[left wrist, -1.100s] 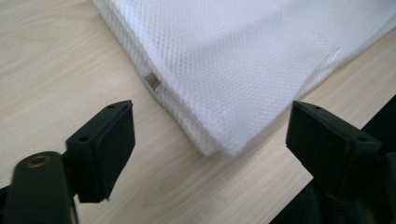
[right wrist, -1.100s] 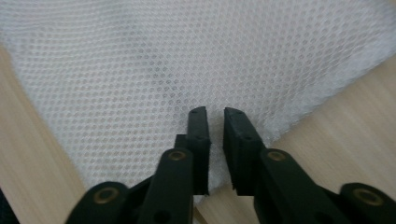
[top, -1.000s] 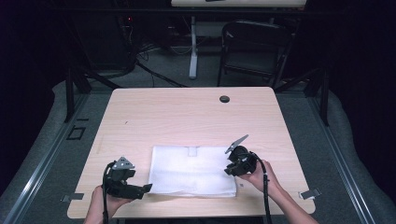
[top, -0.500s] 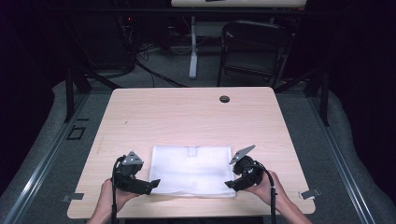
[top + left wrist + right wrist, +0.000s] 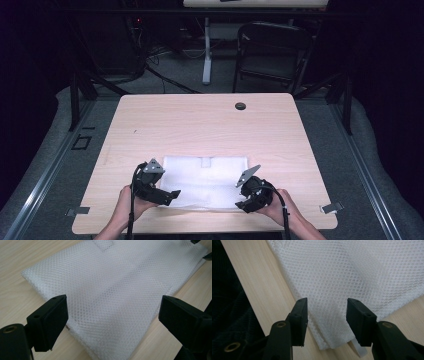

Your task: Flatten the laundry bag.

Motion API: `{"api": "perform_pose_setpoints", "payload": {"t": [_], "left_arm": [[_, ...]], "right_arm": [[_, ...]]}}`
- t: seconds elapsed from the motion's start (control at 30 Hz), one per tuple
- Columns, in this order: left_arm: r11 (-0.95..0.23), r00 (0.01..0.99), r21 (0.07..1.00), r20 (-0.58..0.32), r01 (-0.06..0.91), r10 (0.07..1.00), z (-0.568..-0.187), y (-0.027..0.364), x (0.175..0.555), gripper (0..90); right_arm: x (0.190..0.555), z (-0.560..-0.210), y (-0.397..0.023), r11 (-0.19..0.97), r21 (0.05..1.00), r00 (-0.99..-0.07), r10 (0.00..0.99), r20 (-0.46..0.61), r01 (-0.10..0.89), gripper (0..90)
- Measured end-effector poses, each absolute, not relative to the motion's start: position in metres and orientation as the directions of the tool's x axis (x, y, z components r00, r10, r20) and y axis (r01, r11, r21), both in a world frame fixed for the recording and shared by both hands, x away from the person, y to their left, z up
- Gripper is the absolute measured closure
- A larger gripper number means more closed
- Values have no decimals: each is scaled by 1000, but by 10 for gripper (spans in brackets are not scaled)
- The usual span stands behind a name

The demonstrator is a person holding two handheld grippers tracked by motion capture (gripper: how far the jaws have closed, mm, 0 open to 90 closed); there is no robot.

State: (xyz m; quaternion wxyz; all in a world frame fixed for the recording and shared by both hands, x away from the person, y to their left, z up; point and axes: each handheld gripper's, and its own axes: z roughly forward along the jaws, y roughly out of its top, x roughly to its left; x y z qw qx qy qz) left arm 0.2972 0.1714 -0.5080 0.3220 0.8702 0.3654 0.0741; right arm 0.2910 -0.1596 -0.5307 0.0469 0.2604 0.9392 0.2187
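Flanking a white mesh bag (image 5: 205, 181) at the near edge of the table (image 5: 200, 120), we hold one gripper at each of its near corners. The bag lies flat on the wood, nearer the front edge than the back and roughly midway between the side edges, its far hem carrying a small tab toward the table's middle. Our left gripper (image 5: 172, 194) sits at the bag's near left corner with its jaws standing wide apart, nothing pressed between them; in the left gripper view (image 5: 112, 320) the netting runs between the two black pads without touching either. Our right gripper (image 5: 243, 205) hangs at the near right corner, its jaws partly apart and just closing in, and the right gripper view (image 5: 327, 317) shows the corner of the mesh between the pads but not yet pinched.

We judge the bag to be very light, limp and thin, with layers of open netting that will sag and fold the moment it leaves the wood. It should not slip much, since the weave gives the pads something to bite, yet a shallow bite may catch one layer alone and let the other slide away. The doubled seam at each near corner looks the firmest place to grip, so we favour taking both corners there, deep enough to trap every layer.
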Motion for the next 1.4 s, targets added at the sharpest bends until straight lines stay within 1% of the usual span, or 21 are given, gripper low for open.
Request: {"api": "perform_pose_setpoints", "payload": {"t": [0.17,0.23,0.3,0.43,0.53,0.73,1.07,1.27,1.4], "left_arm": [[-539,729,605,-104,587,677,-511,170,297,85],[-545,731,597,-104,589,675,-511,170,296,87],[-546,731,591,-112,594,673,-512,170,296,94],[-562,744,583,-114,587,659,-514,168,295,101],[-572,750,573,-118,587,650,-516,167,295,102],[-579,757,572,-118,581,643,-516,165,294,104],[-572,760,592,-109,568,641,-513,166,292,103],[-579,766,595,-99,556,635,-512,166,292,103],[-571,770,607,-112,553,628,-513,167,291,99]], "right_arm": [[292,-536,-152,787,420,-877,479,42,451,566],[293,-538,-148,802,409,-884,467,24,435,604],[293,-541,-145,808,403,-888,460,27,431,646],[294,-550,-141,842,351,-900,436,3,409,739],[296,-551,-142,832,353,-891,454,14,429,801],[296,-551,-143,831,359,-889,458,-4,426,874],[296,-546,-144,816,368,-879,476,11,447,891],[295,-540,-146,800,395,-874,485,15,451,891],[294,-534,-149,786,415,-868,496,18,458,891]]}}
